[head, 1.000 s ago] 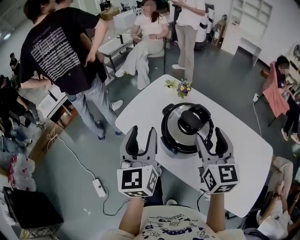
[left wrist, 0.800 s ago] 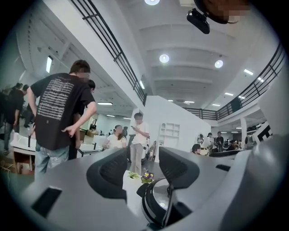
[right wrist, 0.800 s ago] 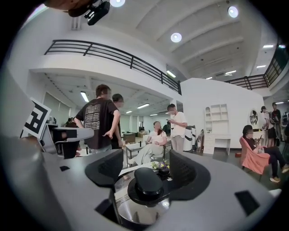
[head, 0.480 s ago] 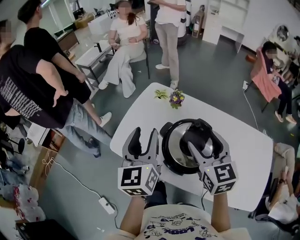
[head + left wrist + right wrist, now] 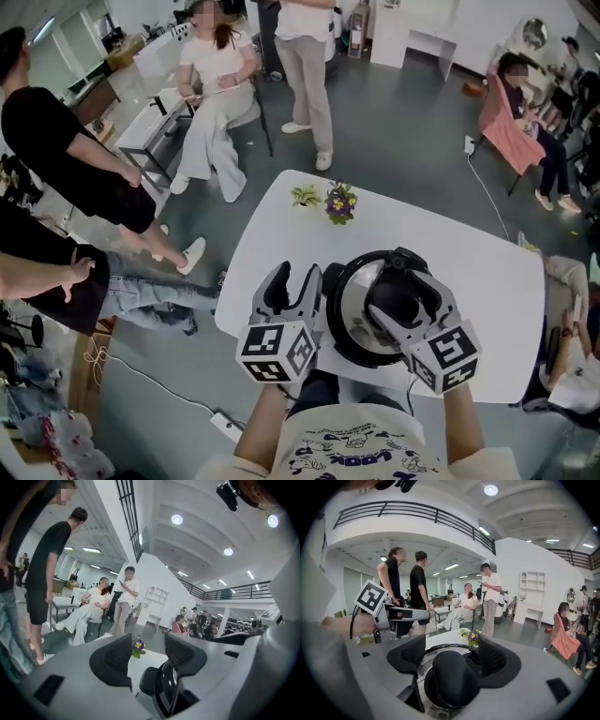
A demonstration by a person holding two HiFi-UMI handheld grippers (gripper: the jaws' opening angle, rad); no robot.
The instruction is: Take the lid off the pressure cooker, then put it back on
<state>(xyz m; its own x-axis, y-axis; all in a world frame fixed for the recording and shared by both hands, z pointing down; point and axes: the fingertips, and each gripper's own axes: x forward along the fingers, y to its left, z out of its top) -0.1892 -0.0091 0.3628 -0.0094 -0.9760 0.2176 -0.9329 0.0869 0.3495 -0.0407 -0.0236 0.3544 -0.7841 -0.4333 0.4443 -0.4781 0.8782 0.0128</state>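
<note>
Near the front edge of the white table point(image 5: 487, 272) sits the pressure cooker point(image 5: 336, 321). Its lid point(image 5: 356, 298) looks like heavy, stiff, slick steel, so I'd grab the black knob point(image 5: 450, 686). The right gripper point(image 5: 451, 652) has just been opening and sits wide around that knob without pinching it. The left gripper point(image 5: 147, 653) is spread and empty at the same table edge. No brand readable anywhere.

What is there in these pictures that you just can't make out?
1. Head view: the pressure cooker has its near side covered by the right gripper, whose jaws have just been opening with the lid knob between them.
2. Left gripper view: most of the cooker is behind the left gripper and its own body.
3. Right gripper view: much of the lid is hidden by the knob.
</note>
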